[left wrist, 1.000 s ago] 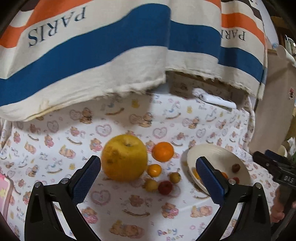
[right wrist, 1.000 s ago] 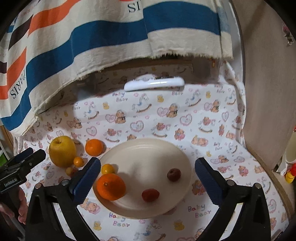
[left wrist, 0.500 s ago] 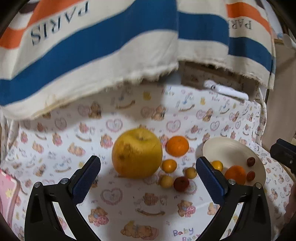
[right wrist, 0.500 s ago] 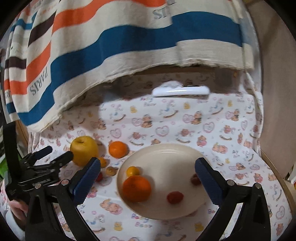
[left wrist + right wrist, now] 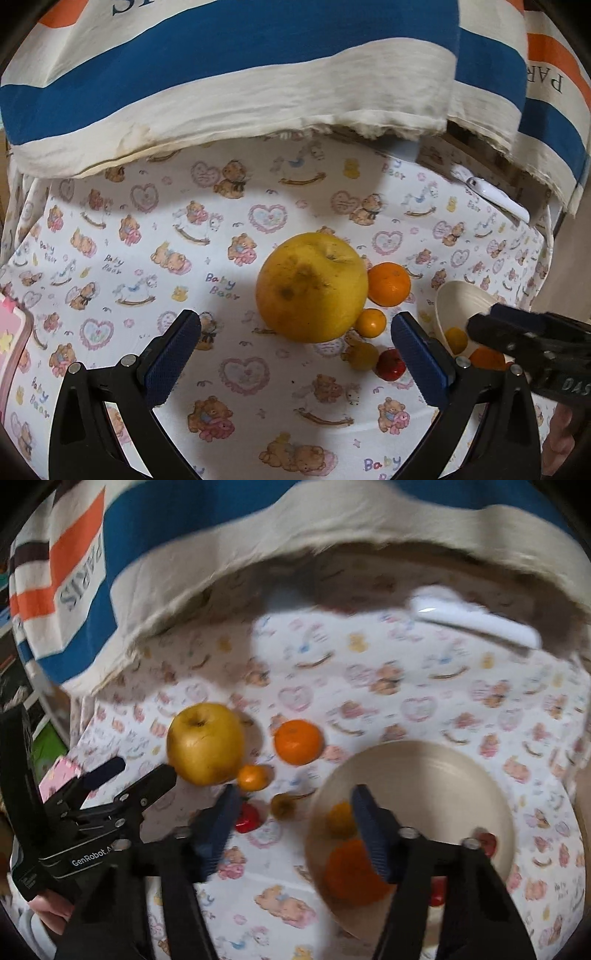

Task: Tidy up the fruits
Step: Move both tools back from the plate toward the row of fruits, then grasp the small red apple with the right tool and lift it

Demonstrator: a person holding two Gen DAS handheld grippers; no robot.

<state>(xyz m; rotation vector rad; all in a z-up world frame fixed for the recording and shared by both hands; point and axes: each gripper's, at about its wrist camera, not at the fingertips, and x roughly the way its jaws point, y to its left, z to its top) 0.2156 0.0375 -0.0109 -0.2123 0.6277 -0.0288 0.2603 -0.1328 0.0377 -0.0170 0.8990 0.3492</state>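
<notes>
A big yellow apple (image 5: 312, 286) lies on the bear-print cloth, with an orange (image 5: 388, 283), a small orange fruit (image 5: 370, 323), a small yellowish fruit (image 5: 360, 355) and a small red fruit (image 5: 390, 364) at its right. My left gripper (image 5: 295, 354) is open just short of the apple. A cream plate (image 5: 424, 775) holds an orange (image 5: 351, 867), a small yellow fruit (image 5: 340, 819) and two red fruits. My right gripper (image 5: 293, 823) hovers at the plate's left rim. Its jaws are closing with nothing between the pads. The yellowish fruit (image 5: 282, 805) lies just beyond them.
A striped cloth (image 5: 258, 74) marked PARIS overhangs the back of the table. A white flat device (image 5: 476, 624) lies under it at the back right. A pink box (image 5: 11, 343) sits at the left edge. A hand (image 5: 51, 912) holds the left gripper (image 5: 138, 771).
My right gripper swung left from over the plate's middle to its left rim, and its jaws narrowed. My left gripper came closer to the yellow apple and a little lower.
</notes>
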